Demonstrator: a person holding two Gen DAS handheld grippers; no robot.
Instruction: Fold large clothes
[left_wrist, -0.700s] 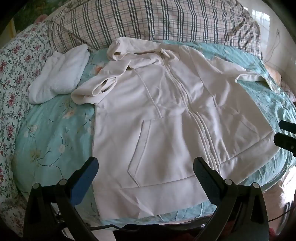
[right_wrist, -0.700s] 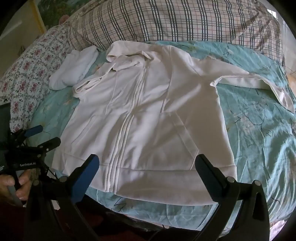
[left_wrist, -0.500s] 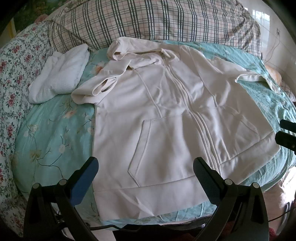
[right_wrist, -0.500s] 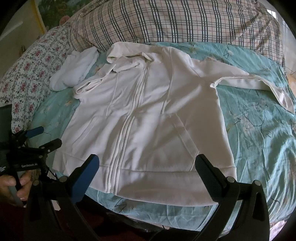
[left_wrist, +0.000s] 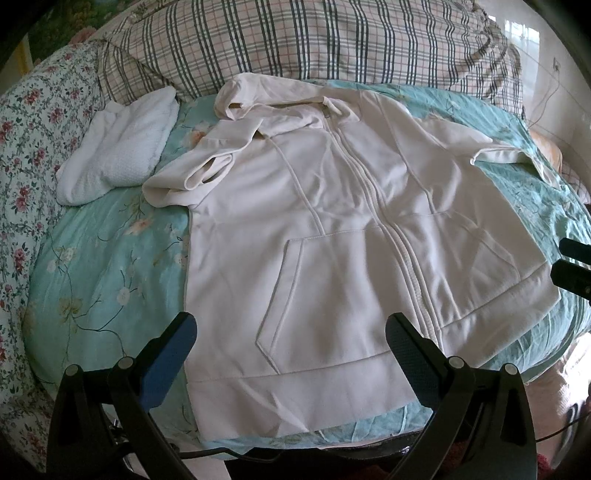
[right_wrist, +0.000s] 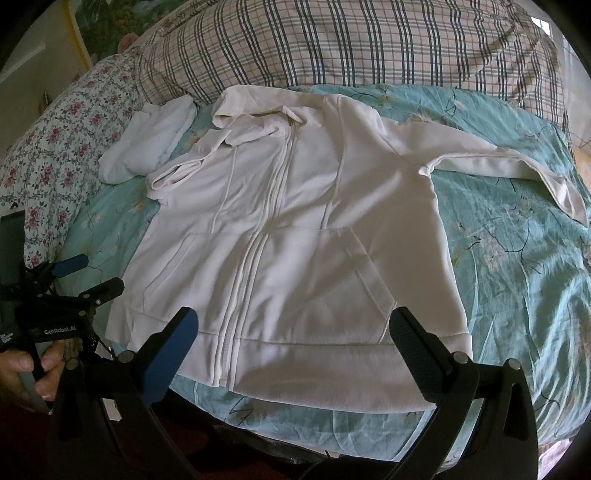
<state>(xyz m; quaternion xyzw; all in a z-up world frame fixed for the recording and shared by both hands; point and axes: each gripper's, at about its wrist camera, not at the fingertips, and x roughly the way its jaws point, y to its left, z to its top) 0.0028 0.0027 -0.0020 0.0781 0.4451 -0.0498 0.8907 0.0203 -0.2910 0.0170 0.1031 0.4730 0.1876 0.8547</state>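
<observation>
One cream hoodie (left_wrist: 332, 229) flat on one bed (left_wrist: 96, 258), two spread tongs (left_wrist: 291, 339) (right_wrist: 295, 343).

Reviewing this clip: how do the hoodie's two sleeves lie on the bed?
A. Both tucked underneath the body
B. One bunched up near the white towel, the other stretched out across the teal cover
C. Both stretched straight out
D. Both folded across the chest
B: on the hoodie, one sleeve is bunched beside the white towel, while the other sleeve runs out across the teal cover.
</observation>
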